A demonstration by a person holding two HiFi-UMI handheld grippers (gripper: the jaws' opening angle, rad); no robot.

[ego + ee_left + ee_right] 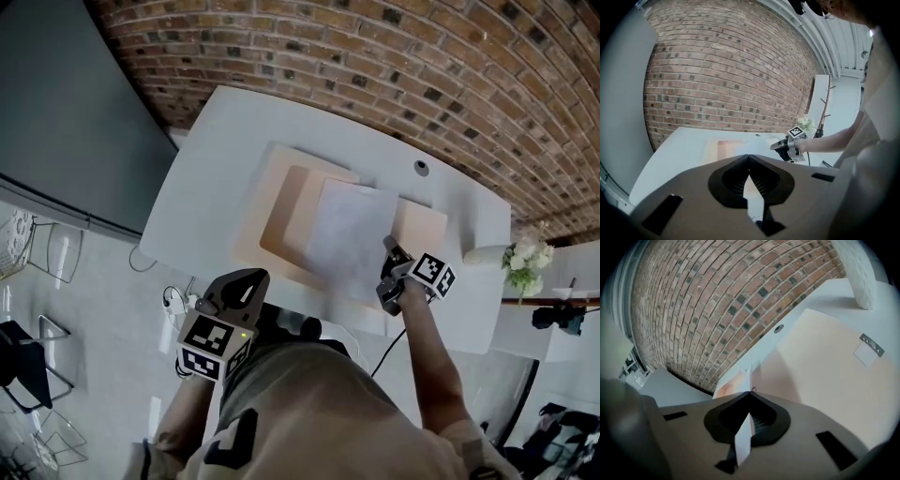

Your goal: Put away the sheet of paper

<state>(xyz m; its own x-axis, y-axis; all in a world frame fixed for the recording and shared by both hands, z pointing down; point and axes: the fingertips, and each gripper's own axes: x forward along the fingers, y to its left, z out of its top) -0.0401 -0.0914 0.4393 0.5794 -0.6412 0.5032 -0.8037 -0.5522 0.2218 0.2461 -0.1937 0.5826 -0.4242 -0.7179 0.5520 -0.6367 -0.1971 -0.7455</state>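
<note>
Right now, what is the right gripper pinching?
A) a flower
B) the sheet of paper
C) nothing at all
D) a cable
B: in the right gripper view, the right gripper has its jaws shut on the edge of the white sheet of paper, which runs up between them.

Brick wall: rough, matt, gritty pale mortar; desk: white, smooth, faint satin sheen; sheet of paper: thin, white, matt; card folder: peach, smooth, matt; left gripper and right gripper: matt grey plastic shells, ribbed black pads inside; cable grommet: dull, metal-looking; person's garment: khaki cloth, matt.
</note>
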